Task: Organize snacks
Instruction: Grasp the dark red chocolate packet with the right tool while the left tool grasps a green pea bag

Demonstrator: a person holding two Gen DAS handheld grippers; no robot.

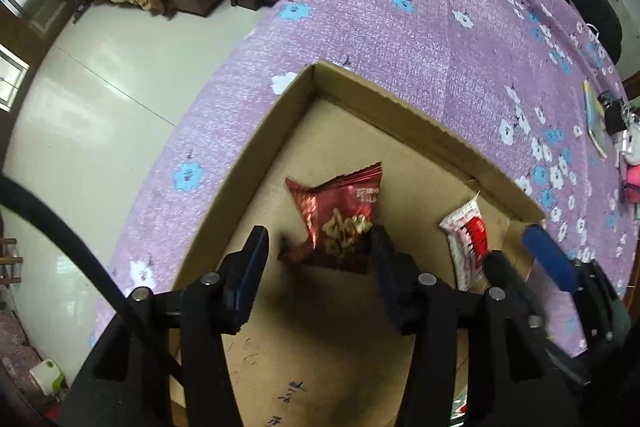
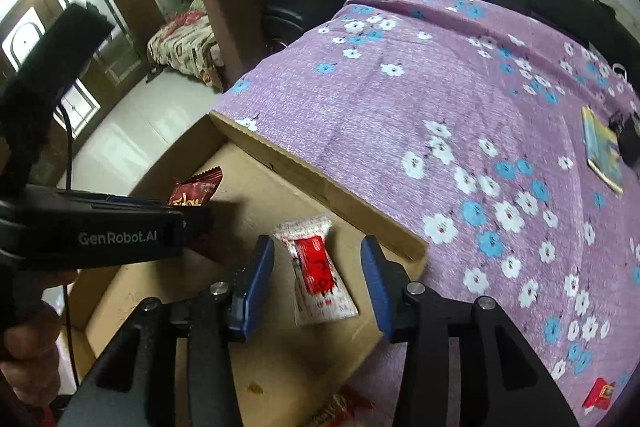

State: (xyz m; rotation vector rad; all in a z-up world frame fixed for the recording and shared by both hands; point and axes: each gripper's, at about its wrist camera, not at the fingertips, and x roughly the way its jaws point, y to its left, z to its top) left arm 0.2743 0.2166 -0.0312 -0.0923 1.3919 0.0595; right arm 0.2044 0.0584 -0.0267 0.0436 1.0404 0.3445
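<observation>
A shallow cardboard box (image 1: 256, 155) sits at the near left edge of a table covered by a purple cloth with blue and white flowers (image 1: 400, 35). Two snack packets lie on the box floor. The dark red packet with gold lettering (image 1: 340, 219) lies toward the left of the box, crumpled and tilted. The left gripper (image 1: 318, 247) points down over it with its jaws apart; the right finger's tip meets the packet's edge in the left wrist view, the left finger stands clear of it, so nothing is gripped. The white packet with a red label (image 2: 316, 275) lies flat near the box's right wall. The right gripper (image 2: 318, 267) hangs over it with its blue-padded jaws partly spread, one pad on each side of the packet and neither touching it. In the right wrist view a hand (image 2: 28, 343) holds the left gripper's handle at the near left. Farther right on the cloth lie a small yellow and blue book (image 2: 604, 151) and a black object beside it that I cannot identify. A small red packet (image 2: 600, 393) lies on the cloth at the near right, well apart from the box. A black sofa stands beyond the table's far edge
</observation>
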